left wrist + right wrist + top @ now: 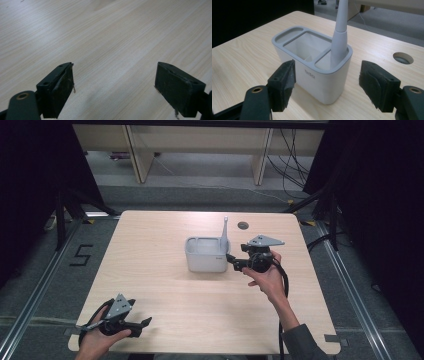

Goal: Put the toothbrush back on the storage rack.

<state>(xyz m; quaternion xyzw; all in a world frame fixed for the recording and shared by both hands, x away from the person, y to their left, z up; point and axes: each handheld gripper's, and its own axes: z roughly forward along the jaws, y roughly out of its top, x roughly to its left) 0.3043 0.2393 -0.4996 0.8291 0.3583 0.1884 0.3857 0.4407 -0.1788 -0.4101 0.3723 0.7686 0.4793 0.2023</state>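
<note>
A: Where is the right tool (233,261) just now?

B: Held just beside the right end of the white holder (205,254), which stands near the middle of the counter (150,270). Its jaws are spread wide; in the right gripper view the pads (284,82) flank the holder's near corner and stand clear of its wall, so nothing is gripped.

A: And the tall thing standing in it?

B: A slim grey handle (340,37), upright in the narrow end compartment nearest that tool. Its top is cut off by the frame edge in the right gripper view, and its lower end is hidden inside the compartment (so what sort of implement it is I cannot say). In the high view it rises as a thin pale stick above the rim.

A: What about the other compartments?

B: A large middle one and a narrow one at the far end. Their floors are partly hidden by the walls. There is a small print on the holder's front, too small to read.

A: The left tool (145,324)?

B: Low at the near left corner of the counter, well apart from the holder, in the person's left hand (95,340), the forearm cut off by the bottom edge. Its jaws stand wide over bare wood.

A: Anything else?

B: A round cable hole (243,225) at the counter's far edge.
</note>
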